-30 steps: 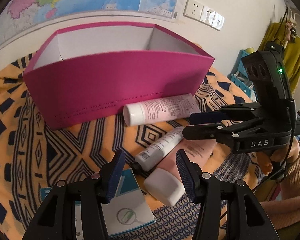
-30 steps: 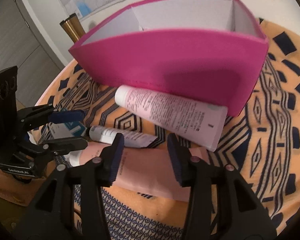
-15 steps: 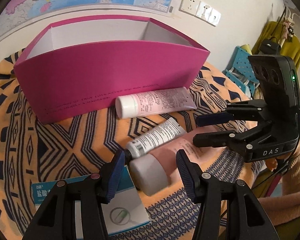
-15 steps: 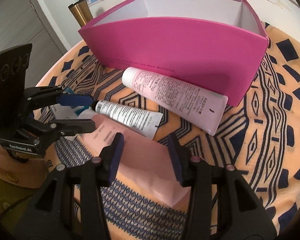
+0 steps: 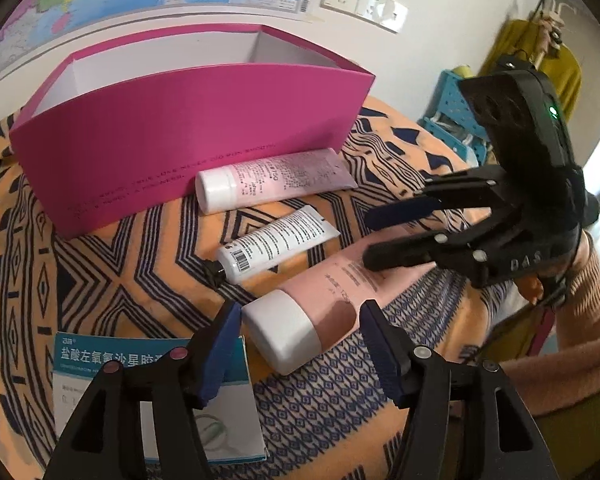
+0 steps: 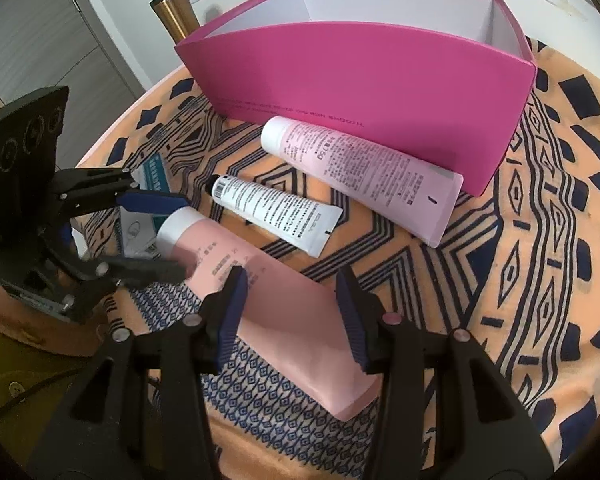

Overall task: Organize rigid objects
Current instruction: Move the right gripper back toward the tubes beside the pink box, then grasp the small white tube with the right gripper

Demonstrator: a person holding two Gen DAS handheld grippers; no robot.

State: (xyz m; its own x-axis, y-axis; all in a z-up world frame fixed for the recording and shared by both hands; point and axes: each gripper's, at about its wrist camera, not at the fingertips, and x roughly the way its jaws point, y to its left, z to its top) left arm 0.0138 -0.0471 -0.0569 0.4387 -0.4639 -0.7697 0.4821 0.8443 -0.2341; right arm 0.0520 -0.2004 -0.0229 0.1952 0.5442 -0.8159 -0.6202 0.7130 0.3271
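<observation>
We are looking first at the big salmon-pink tube (image 5: 332, 300), which is lying flat on the patterned orange blanket (image 5: 148, 264) with its white cap (image 5: 282, 332) toward the left gripper (image 5: 296, 344) and its flat sealed tail toward the right gripper (image 6: 290, 308). Its long axis is running from one gripper to the other, so both are standing over the same tube, one at each end. The left jaws are opening at this moment, and the cap is sitting between them with a gap on both sides; the pads are not pressing on it. The right jaws are standing at a middle width, astride the flat body near the tail, and they too seem not to be touching it, though we cannot be fully sure. We are judging that the left hand is the nearer one to the thick cap end. Beside this tube are lying a slim white tube (image 5: 276, 242) and, further back, a pale pink tube (image 5: 272, 184) that is touching the front wall of the magenta box (image 5: 180, 140). The box is open at the top, and what we are seeing of its white inside is holding nothing. A teal and white medicine carton (image 5: 80, 364) is lying under the left finger.
</observation>
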